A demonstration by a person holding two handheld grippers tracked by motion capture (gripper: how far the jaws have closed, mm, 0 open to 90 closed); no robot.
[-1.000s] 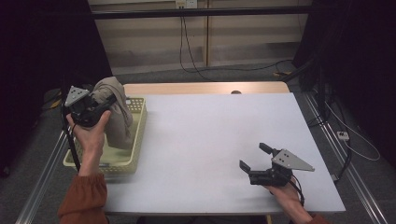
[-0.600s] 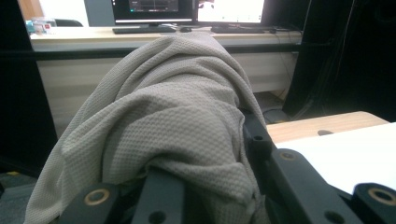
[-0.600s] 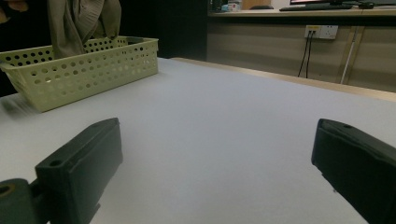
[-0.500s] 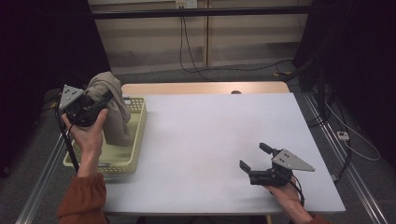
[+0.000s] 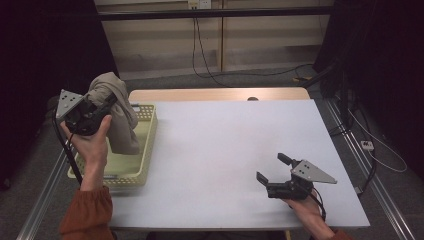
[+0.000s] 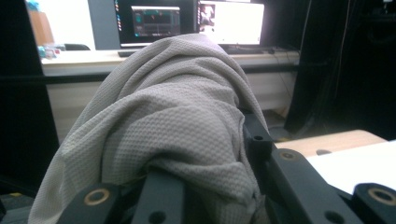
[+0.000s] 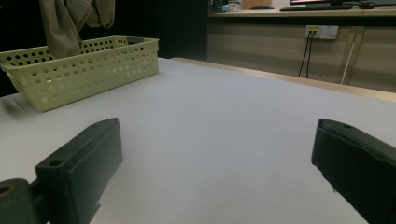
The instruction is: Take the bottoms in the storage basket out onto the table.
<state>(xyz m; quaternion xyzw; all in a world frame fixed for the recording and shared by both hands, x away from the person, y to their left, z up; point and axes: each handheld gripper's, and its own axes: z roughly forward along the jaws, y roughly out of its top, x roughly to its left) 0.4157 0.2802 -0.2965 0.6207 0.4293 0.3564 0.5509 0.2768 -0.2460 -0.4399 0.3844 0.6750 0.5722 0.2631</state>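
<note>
One beige cloth [image 5: 119,117], clamped in the left tongs [image 5: 111,100] and hanging over the far end of the pale yellow basket [image 5: 149,145], tail dangling down inside past the rim. Clenched hard on a bunched fold, going by the left gripper view, with fabric humped right over the jaws. Right tongs [image 5: 271,167] released, jaws wide apart with nothing between, parked low over the near right part of the white worktop [image 5: 225,135], well apart from everything else. For the lift, probably best to go straight up until well clear of the basket rim, then swing across toward the middle of the worktop. No dragging sideways early, or risk snagging the weave on the perforated wall and tipping or sliding that light basket. Worth a steady pace too, given the swing of a floppy bundle. Firm pinch over speed, at a guess; thick fold, so unlikely to slip. Room-wise, loads of bare worktop between basket and right tongs, so plenty of landing space. Edges to mind: basket overhanging the left edge of the worktop by the look of it, with a metal rail [image 5: 45,190] and floor just beyond, so no swinging out leftward. Wooden strip [image 5: 215,95] along the far edge, cables [image 5: 210,60] on the floor behind. Might be smart to bring the right tongs in and catch a free corner once over open surface.
</note>
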